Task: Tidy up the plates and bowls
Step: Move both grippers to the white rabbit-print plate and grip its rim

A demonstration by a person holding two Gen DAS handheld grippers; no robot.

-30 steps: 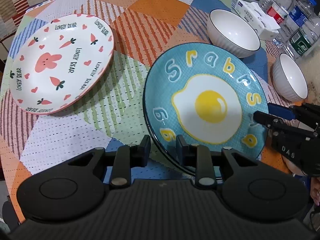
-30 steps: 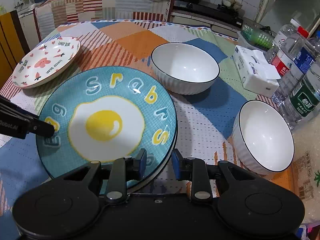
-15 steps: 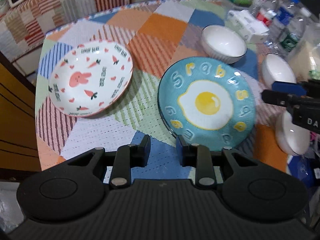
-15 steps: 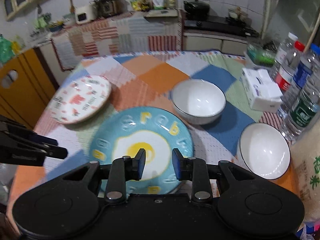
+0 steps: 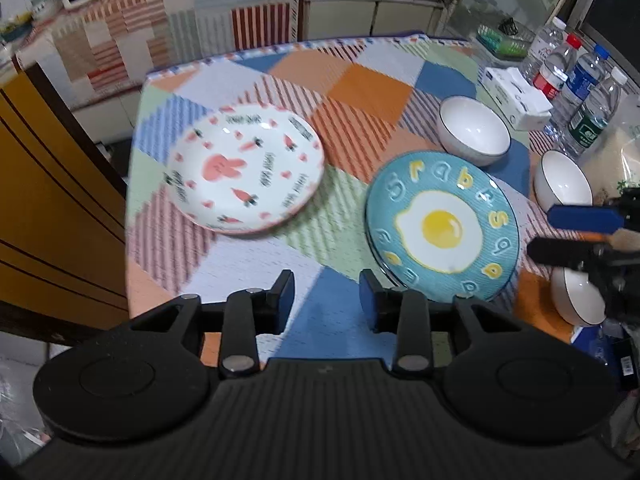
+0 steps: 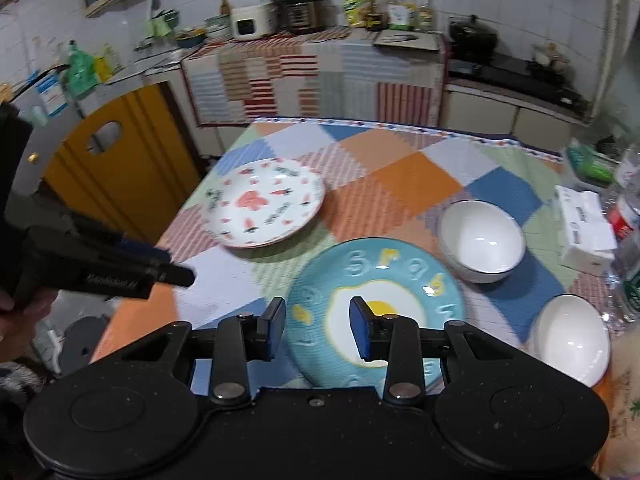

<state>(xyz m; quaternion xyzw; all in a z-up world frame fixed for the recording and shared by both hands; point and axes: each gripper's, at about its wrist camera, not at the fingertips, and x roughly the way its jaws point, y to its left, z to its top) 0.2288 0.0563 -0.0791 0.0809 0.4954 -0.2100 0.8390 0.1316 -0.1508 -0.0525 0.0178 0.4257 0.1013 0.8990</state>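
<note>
A blue fried-egg plate (image 5: 442,226) lies on the patchwork tablecloth, also in the right wrist view (image 6: 376,308). A white rabbit-and-carrot plate (image 5: 244,170) lies to its left, also in the right wrist view (image 6: 264,202). Two white bowls (image 5: 474,130) (image 5: 562,180) stand behind and right of the blue plate; a third bowl (image 5: 576,296) shows at the right, partly hidden by the right gripper. My left gripper (image 5: 326,300) is open and empty, raised above the table's near edge. My right gripper (image 6: 318,330) is open and empty, raised above the blue plate's near side.
Water bottles (image 5: 576,80) and a white tissue pack (image 5: 518,98) stand at the table's right edge. A yellow cabinet (image 5: 48,200) stands left of the table. A kitchen counter with appliances (image 6: 304,12) runs behind.
Both grippers have pulled back and up from the blue plate, which stays flat on the table. Both stay open and empty.
</note>
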